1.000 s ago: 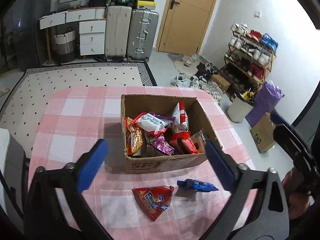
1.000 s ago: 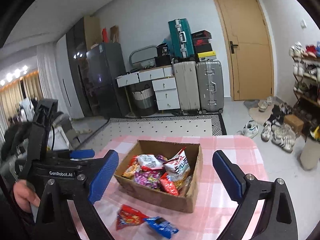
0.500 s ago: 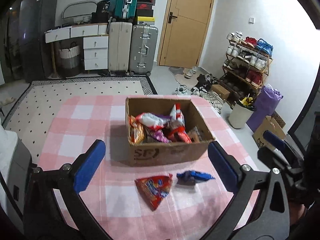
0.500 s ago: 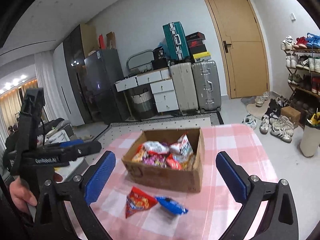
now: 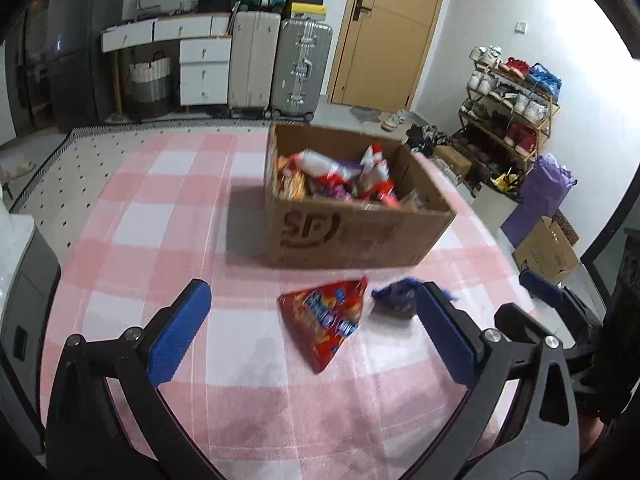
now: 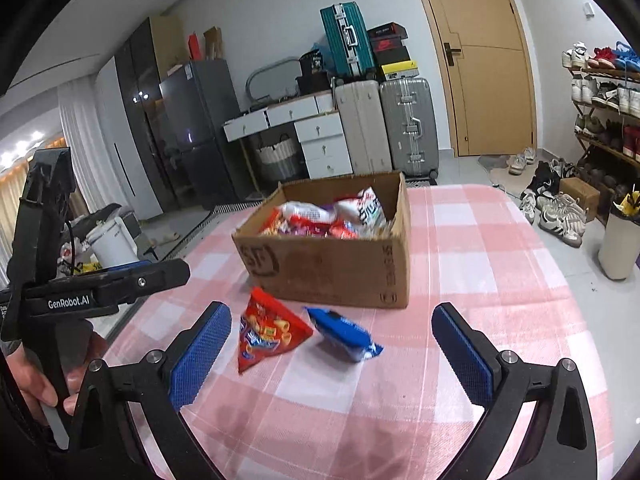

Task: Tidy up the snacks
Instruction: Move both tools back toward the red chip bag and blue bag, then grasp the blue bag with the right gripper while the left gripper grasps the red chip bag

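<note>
An open cardboard box (image 5: pixel 352 236) (image 6: pixel 328 264), filled with several snack packets, stands on the pink checked tablecloth (image 5: pixel 160 220). In front of it lie a red triangular snack bag (image 5: pixel 328 316) (image 6: pixel 268 332) and, just to its right, a blue packet (image 5: pixel 396 296) (image 6: pixel 344 332). My left gripper (image 5: pixel 312 296) hangs open above the red bag, touching nothing. My right gripper (image 6: pixel 332 316) is open too, with both loose packets lying beyond its fingertips. Each gripper shows at the edge of the other's view.
The table's right edge drops to a tiled floor with a white bin (image 6: pixel 620 240), scattered shoes and a shoe rack (image 5: pixel 508 100). Suitcases (image 5: pixel 300 68) and white drawers stand by the far wall. A hand (image 6: pixel 36 384) holds the left gripper's handle.
Both grippers have sunk towards the table and closer to the two loose packets. The box and packets look larger and are seen from a lower angle. Nothing was picked up.
</note>
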